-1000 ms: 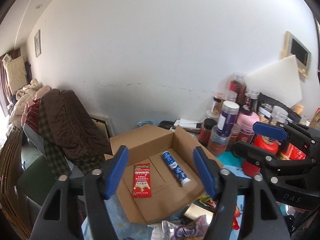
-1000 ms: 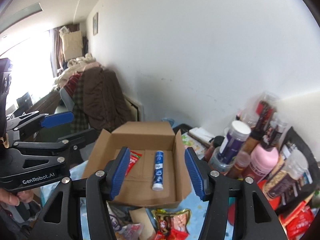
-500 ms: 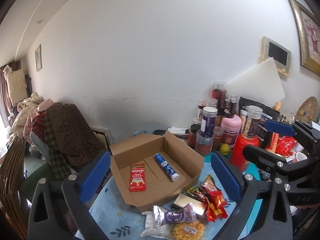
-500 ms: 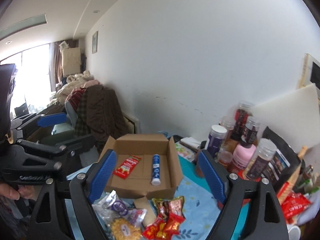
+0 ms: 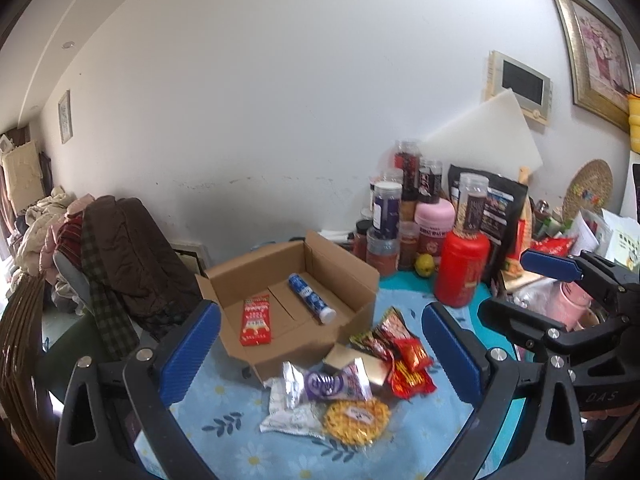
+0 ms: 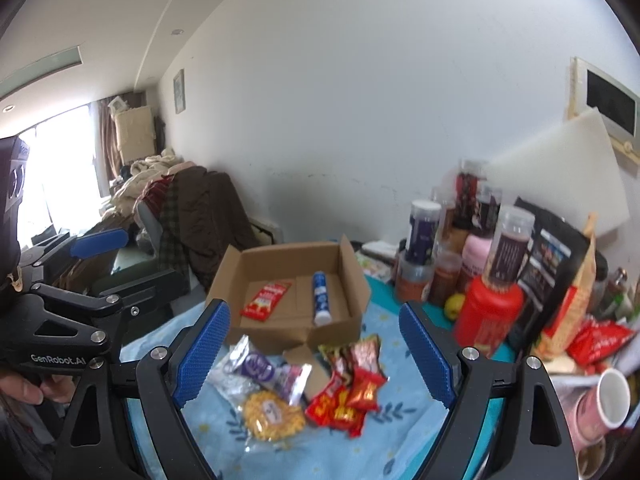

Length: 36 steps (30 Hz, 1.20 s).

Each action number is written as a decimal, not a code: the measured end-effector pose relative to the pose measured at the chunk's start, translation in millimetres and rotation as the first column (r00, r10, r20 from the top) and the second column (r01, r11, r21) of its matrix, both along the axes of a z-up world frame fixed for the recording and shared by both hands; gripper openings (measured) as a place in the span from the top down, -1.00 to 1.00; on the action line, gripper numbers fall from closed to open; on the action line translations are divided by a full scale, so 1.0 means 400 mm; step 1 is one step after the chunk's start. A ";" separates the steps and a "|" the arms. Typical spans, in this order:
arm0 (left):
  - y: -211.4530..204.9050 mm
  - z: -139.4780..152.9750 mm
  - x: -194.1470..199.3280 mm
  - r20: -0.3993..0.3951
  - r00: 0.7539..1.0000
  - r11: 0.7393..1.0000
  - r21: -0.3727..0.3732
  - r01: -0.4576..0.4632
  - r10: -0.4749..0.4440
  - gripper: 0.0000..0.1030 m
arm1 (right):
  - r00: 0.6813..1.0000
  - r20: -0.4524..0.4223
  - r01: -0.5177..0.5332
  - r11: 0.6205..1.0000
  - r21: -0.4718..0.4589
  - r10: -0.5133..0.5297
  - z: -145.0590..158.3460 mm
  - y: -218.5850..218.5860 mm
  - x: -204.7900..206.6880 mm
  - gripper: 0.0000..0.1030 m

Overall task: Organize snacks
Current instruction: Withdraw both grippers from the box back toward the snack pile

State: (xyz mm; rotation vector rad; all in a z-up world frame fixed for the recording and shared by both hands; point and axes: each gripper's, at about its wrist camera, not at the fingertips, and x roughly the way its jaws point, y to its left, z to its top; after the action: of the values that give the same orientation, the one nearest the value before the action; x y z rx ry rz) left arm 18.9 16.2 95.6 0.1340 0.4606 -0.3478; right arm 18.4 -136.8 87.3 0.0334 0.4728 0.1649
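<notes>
A loose heap of snack packets is spread on the blue floral tablecloth near the table's front edge, touching the open cardboard box. Inside the box a red sachet and a blue tube are laid side by side. The left gripper is held wide apart, empty. The right gripper is being opened, with nothing clamped. Jars are crowded along the table's far right edge.

Gold foil packet half buried under the purple wrapper at its 8 o'clock, pink cup cut off by the frame at 4 o'clock, jar labels too small to read, right view blurred.
</notes>
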 end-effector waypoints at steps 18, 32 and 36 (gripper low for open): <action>0.051 -0.172 -0.038 -0.154 0.988 1.000 -0.009 0.011 -0.013 -0.99 | 0.991 -0.132 -0.021 0.999 0.048 0.027 -0.177 0.043 -0.048 -0.70; 0.130 -0.285 0.007 -0.276 0.961 0.996 -0.074 -0.045 0.023 -0.99 | 0.962 -0.249 -0.095 0.992 0.080 0.113 -0.300 0.103 -0.005 -0.70; 0.146 -0.322 0.032 -0.315 0.949 0.995 -0.082 -0.063 0.034 -0.99 | 0.951 -0.286 -0.101 0.992 0.076 0.119 -0.333 0.117 0.024 -0.70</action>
State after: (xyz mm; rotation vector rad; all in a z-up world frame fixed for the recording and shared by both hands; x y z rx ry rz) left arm 31.5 74.6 -33.2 -0.0232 0.7599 -0.3425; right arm 28.0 -90.0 -45.9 0.0916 0.7644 0.2865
